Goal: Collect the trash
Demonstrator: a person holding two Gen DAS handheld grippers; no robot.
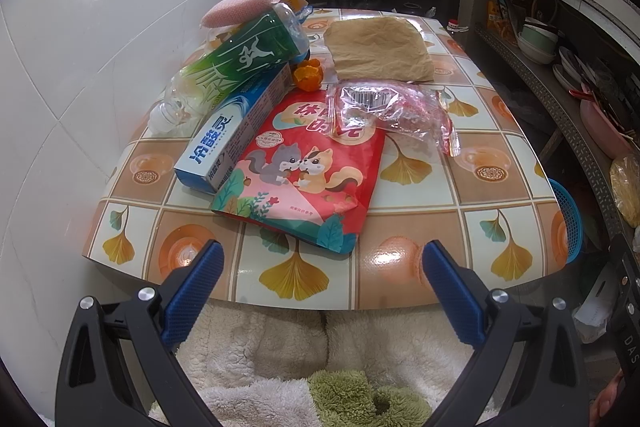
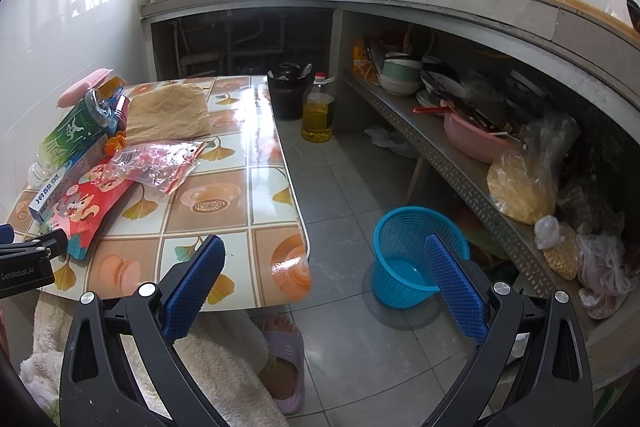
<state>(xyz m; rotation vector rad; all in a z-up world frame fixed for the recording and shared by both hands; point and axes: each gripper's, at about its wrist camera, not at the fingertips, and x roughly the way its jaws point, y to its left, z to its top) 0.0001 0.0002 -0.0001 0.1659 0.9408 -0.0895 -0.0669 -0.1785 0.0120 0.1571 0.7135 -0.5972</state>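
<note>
Trash lies on the tiled table (image 1: 420,187): a red snack bag (image 1: 304,175) with squirrels, a toothpaste box (image 1: 236,135), a clear crumpled wrapper (image 1: 392,111), a green-labelled plastic bottle (image 1: 240,63), orange peel (image 1: 307,75), a brown paper bag (image 1: 380,47) and a pink sponge (image 1: 244,5). My left gripper (image 1: 320,255) hangs open at the table's near edge, just short of the red bag. My right gripper (image 2: 324,251) is open beyond the table's right corner, above the floor. A blue mesh basket (image 2: 412,255) stands on the floor, partly behind the right finger (image 2: 452,283).
A concrete counter with a shelf (image 2: 460,163) of bowls, a pink basin and plastic bags runs along the right. An oil bottle (image 2: 318,111) and a dark jar (image 2: 286,91) stand on the floor past the table. A person's slippered foot (image 2: 286,359) rests under the table edge.
</note>
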